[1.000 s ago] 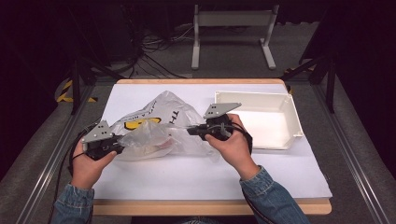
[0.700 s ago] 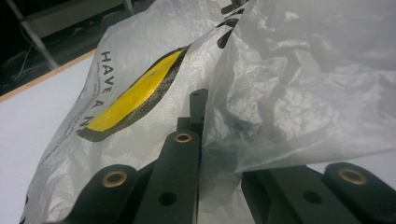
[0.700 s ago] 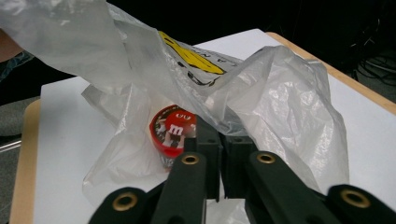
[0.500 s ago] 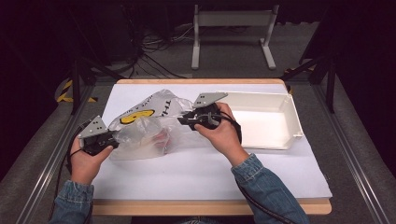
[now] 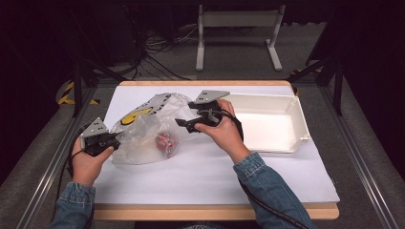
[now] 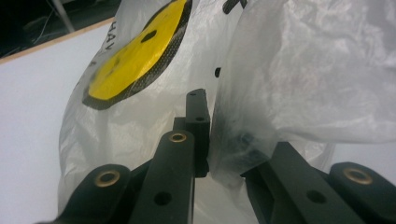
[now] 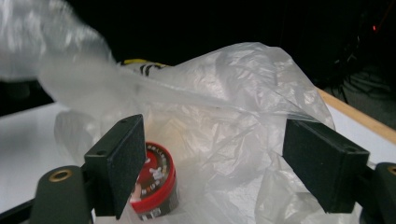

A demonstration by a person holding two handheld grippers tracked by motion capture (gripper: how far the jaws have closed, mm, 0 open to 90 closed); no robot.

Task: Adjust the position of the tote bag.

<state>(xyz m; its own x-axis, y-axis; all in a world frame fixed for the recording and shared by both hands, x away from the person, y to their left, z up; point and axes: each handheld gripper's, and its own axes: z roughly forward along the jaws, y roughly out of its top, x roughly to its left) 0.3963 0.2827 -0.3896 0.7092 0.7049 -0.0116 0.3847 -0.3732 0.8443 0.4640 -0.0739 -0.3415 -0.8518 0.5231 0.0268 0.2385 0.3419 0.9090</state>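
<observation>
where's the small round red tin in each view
High view: the small round red tin lies inside the clear plastic bag, centre-left on the white table top.
Left gripper view: I can't make it out through the bag.
Right gripper view: low left, partly behind the near black pad, seen through the bag.
Shared landmark: the yellow print on the bag.

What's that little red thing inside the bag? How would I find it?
Look at the white table, then at the crinkly clear plastic bag on its left side. Low inside the bag sits a small round tub with a red lid. It is the one solid red thing there; the bag's other colour is a printed yellow patch.
</observation>
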